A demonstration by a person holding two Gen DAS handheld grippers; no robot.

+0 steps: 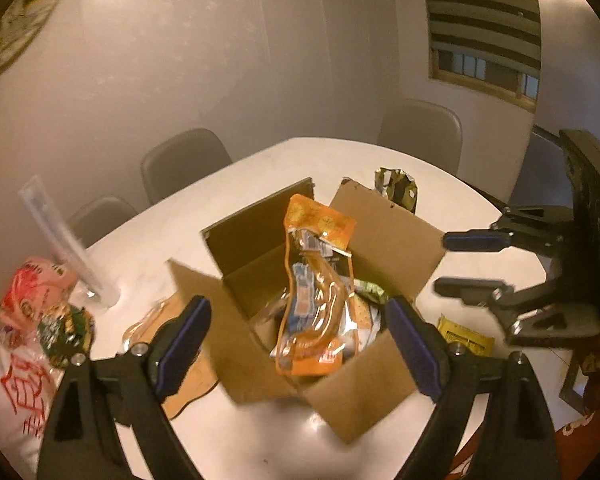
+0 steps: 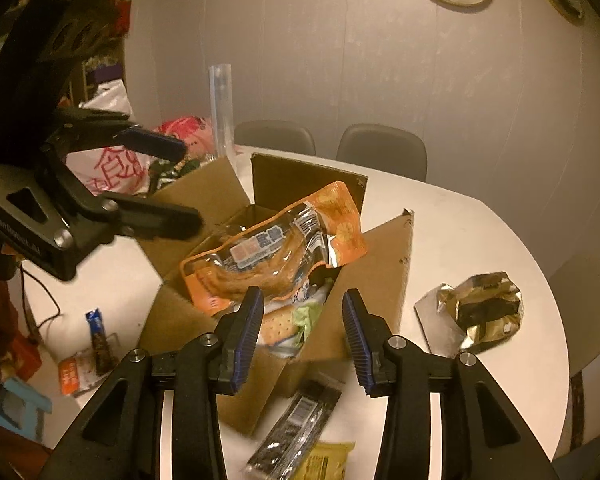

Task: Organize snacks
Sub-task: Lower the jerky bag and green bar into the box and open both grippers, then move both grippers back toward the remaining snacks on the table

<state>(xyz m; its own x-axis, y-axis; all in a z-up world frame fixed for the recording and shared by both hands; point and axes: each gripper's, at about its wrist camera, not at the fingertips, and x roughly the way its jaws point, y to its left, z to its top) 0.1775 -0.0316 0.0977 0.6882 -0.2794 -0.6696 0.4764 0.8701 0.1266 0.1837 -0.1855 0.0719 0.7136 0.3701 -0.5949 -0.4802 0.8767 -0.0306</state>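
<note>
An open cardboard box (image 1: 384,236) (image 2: 380,264) stands on the white round table (image 1: 260,436). An orange snack pack (image 1: 316,280) (image 2: 268,256) lies on top of other snacks in the box, standing half out of it. My left gripper (image 1: 300,316) is open and empty, its fingers either side of the box's near corner; it also shows in the right wrist view (image 2: 180,184). My right gripper (image 2: 303,340) is open and empty just in front of the box; it shows at the right of the left wrist view (image 1: 444,264).
A gold foil bag (image 2: 484,312) (image 1: 396,190) lies right of the box. A black bar (image 2: 296,420) and a yellow packet (image 2: 328,460) (image 1: 464,334) lie near the table edge. Snack bags (image 1: 40,300) and a clear tube (image 1: 64,244) are at left. Chairs (image 2: 380,148) stand behind.
</note>
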